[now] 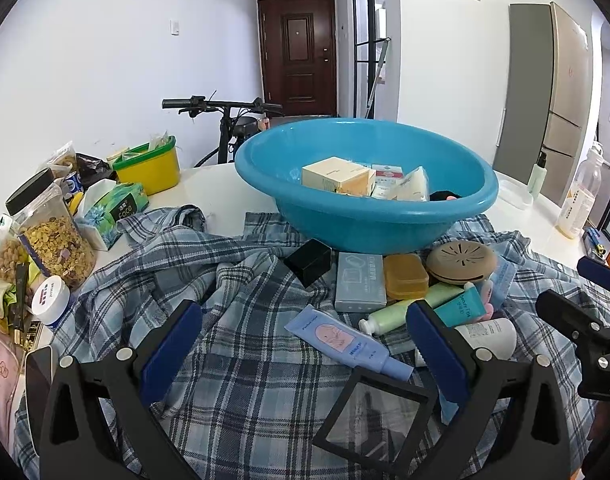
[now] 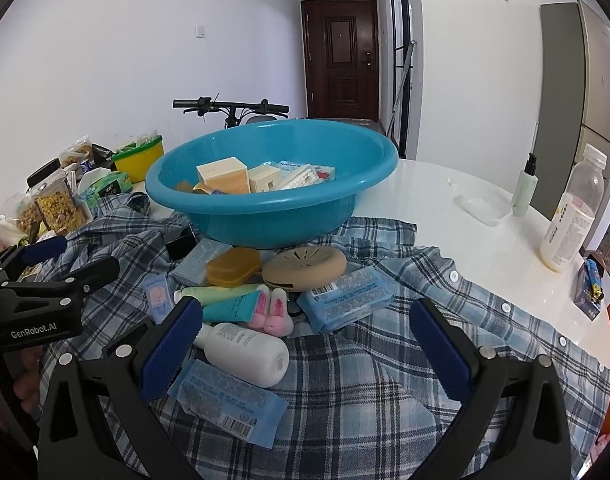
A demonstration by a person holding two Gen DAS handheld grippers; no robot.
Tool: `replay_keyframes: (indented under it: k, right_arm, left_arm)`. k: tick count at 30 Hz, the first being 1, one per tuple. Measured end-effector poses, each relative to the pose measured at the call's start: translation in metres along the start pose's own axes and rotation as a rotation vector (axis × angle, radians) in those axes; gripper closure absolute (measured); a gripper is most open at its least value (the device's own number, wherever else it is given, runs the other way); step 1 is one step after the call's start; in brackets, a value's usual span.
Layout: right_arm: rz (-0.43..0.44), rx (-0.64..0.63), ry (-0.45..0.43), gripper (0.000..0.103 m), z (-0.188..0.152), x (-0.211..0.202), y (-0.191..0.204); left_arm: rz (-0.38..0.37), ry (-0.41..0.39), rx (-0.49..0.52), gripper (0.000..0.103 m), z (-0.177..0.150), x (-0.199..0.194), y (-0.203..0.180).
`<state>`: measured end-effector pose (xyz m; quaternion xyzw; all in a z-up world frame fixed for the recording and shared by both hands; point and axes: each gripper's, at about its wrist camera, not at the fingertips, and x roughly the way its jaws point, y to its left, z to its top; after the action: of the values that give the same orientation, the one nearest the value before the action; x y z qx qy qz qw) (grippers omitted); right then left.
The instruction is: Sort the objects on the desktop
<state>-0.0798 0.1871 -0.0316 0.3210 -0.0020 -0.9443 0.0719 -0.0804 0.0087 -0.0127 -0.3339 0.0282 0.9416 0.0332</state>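
Jaws of the left gripper (image 1: 305, 332) and right gripper (image 2: 305, 336) gape wide (gripping nothing) over the plaid shirt (image 2: 385, 380).

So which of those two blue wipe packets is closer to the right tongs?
The packet lying just below the white bottle, beside the right tongs' left finger. The other packet sits farther back, by the tan round case.

Blue basin (image 1: 365, 216) holds boxes; toiletries (image 2: 241, 344) lie scattered on plaid shirt (image 2: 365, 380).
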Motion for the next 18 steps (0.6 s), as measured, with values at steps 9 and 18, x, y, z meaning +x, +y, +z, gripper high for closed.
replay_keyframes:
  k: [9, 18]
  right_arm:
    - [0.011, 0.003, 0.009, 0.000, -0.002, 0.005, -0.001]
    - [0.016, 0.005, 0.012, 0.000, -0.001, 0.011, -0.003]
  left_arm:
    - [0.000, 0.002, -0.001, 0.000, 0.000, 0.001, -0.001]
    - [-0.004, 0.013, 0.009, 0.000, 0.001, 0.008, -0.004]
